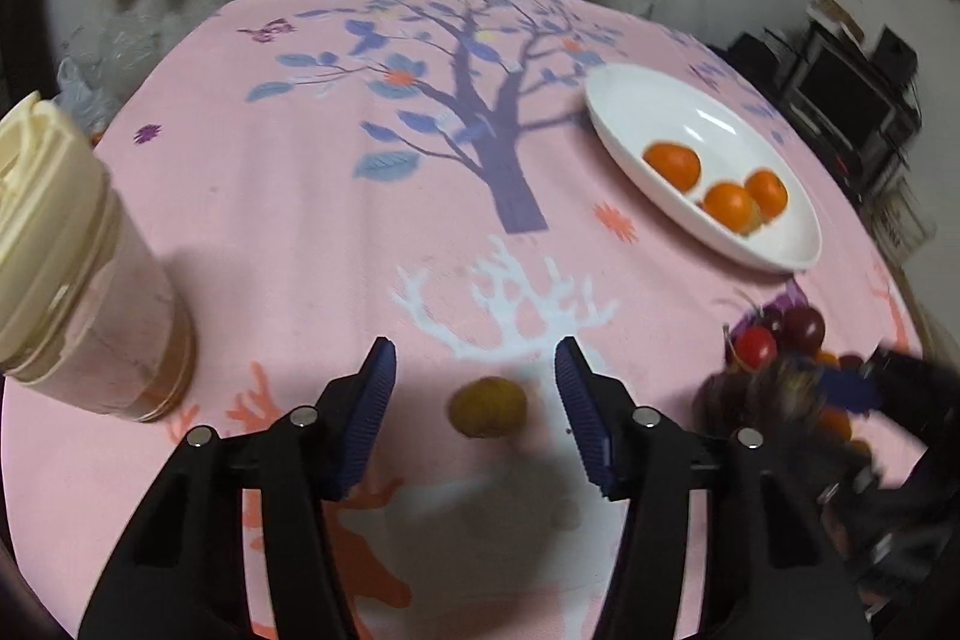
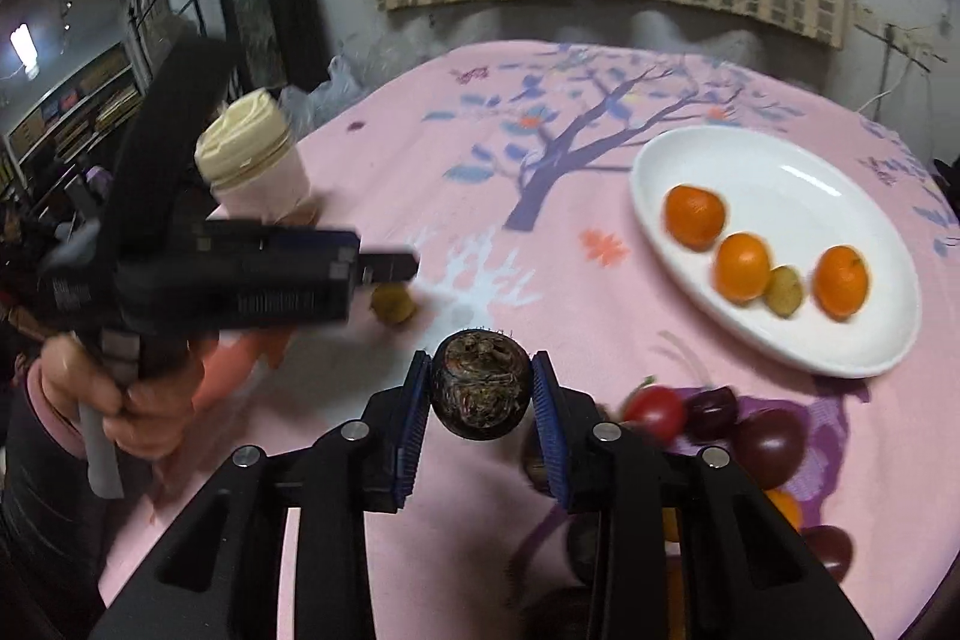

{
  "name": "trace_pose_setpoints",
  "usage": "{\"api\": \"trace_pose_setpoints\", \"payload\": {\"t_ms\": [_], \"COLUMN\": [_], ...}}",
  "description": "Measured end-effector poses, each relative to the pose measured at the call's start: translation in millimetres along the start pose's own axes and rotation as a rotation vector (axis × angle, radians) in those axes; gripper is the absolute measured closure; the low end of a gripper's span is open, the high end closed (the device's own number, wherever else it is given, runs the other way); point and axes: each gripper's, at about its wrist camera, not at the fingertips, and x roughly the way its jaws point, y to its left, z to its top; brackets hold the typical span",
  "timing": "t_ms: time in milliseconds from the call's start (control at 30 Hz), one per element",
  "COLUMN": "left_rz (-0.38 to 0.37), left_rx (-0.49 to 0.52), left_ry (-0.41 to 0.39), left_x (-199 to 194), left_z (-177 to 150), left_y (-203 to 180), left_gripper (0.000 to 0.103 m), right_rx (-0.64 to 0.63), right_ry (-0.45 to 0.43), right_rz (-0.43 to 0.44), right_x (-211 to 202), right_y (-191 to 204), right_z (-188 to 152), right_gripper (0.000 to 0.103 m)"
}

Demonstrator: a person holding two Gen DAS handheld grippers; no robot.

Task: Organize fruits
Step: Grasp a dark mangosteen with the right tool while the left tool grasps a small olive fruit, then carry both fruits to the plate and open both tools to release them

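Here the round table, under its pink tablecloth point(image 1: 288, 232) printed with a tree and deer, carries the whole job. A white oval plate point(image 2: 840, 340) lies toward the right side and already holds three tangerines point(image 2: 742, 267) and one small yellow-green fruit point(image 2: 783, 290), so the sorting looks partly done. A lidded plastic jar point(image 1: 78, 274) stands well apart on the left. Near the front right edge sits a loose heap of fruit: a red cherry tomato point(image 2: 655, 413), dark plums point(image 2: 771, 445) and more orange pieces half hidden behind the tool.

The step in hand appears to be two pickups at once. The right gripper point(image 2: 481, 403) has its blue pads point(image 2: 414, 424) pressed on both sides of a dark, rough-skinned round fruit point(image 2: 482, 385), held clear above the cloth; what kind it is cannot be told. Its next move likely calls for a carry over to the plate, low and gentle enough that the fruit doesn't roll into the tangerines.

The left gripper point(image 1: 475, 400) is spread wide, and a small yellowish-brown fruit point(image 1: 489, 407) lies on the cloth between its fingers point(image 1: 372, 418), touching neither. It probably needs to settle a little lower and squeeze evenly, since a round fruit can squirt out sideways.
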Motion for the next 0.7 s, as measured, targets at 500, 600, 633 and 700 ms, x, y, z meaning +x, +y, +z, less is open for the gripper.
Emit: {"api": "trace_pose_setpoints", "payload": {"t_ms": [500,600,633,700], "left_rz": [0.086,0.087,0.082,0.088], "left_rx": [0.097,0.104,0.105,0.107], "left_ry": [0.045,0.043,0.044,0.045], "left_x": [20.0,20.6,20.5,20.4], "left_z": [-16.7,-16.8,-16.8,-16.5], "left_y": [-14.8,-15.6,-15.7,-16.7], "left_gripper": [0.061,0.067,0.071,0.076], "right_rx": [0.072,0.081,0.084,0.095], "right_ry": [-0.009,-0.013,-0.014,-0.018], "right_rz": [-0.016,-0.022,-0.024,-0.026], "right_x": [-5.8,-8.0,-9.1,-10.1], "right_y": [-21.2,-23.3,-24.0,-27.5], "right_z": [2.4,3.3,3.4,4.5], "right_gripper": [0.069,0.069,0.069,0.069]}}
